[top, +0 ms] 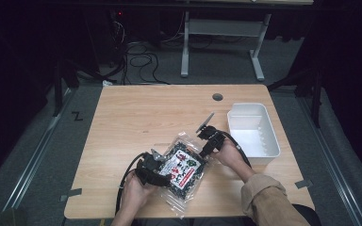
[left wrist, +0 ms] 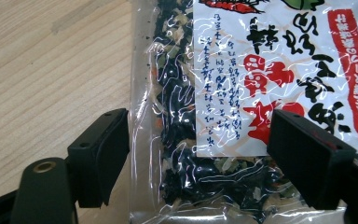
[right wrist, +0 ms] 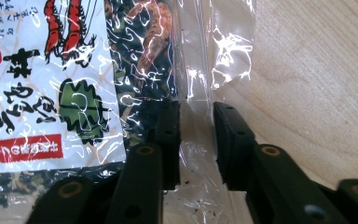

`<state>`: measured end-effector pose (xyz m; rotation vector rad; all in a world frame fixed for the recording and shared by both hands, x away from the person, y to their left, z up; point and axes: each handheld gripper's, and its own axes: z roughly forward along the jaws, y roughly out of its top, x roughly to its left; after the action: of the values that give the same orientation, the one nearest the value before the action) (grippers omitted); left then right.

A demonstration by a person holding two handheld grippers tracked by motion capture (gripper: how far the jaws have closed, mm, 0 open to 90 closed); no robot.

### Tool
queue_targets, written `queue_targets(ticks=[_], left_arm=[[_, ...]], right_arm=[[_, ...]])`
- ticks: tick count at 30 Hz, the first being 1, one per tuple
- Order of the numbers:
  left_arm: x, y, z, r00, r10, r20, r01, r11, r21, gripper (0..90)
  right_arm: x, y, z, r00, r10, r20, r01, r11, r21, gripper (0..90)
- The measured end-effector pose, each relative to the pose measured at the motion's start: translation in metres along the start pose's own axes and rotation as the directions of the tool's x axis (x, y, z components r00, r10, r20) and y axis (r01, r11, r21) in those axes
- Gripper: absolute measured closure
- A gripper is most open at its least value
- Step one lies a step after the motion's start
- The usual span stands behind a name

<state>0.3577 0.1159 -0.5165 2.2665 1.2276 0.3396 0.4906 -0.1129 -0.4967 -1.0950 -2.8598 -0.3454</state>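
Observation:
A clear bag of dark dried food (top: 185,165) with a white label in red and black print lies on the wooden table (top: 136,117) near the front edge. My left gripper (top: 166,172) is at the bag's left side. In the left gripper view it (left wrist: 198,158) is open wide, and the bag (left wrist: 261,70) lies between the jaws without touching them. My right gripper (top: 203,151) is at the bag's right edge. In the right gripper view it (right wrist: 196,144) is open by a narrow gap, with the bag's clear edge strip (right wrist: 200,70) running between the jaws.
An empty white bin (top: 245,107) stands at the table's right side, just beyond my right hand. A round cable hole (top: 217,97) sits near the far edge. Bare wood stretches to the left and back of the bag.

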Motion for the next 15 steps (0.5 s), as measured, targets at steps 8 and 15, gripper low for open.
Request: queue_targets(ticks=[8, 15], left_arm=[[0.002, -0.001, -0.001, 0.9997, -0.016, -0.018, 0.016, 0.9998, -0.008, 22.3], [0.009, -0.004, 0.0, 0.9961, -0.085, 0.026, 0.085, 0.9963, -0.015, 22.7]], right_arm=[[0.005, -0.004, -0.004, 0.9978, -0.064, 0.016, 0.064, 0.998, -0.008, 86.5], [0.006, -0.007, -0.011, 0.9967, -0.081, 0.007, 0.081, 0.996, -0.029, 88.2]])
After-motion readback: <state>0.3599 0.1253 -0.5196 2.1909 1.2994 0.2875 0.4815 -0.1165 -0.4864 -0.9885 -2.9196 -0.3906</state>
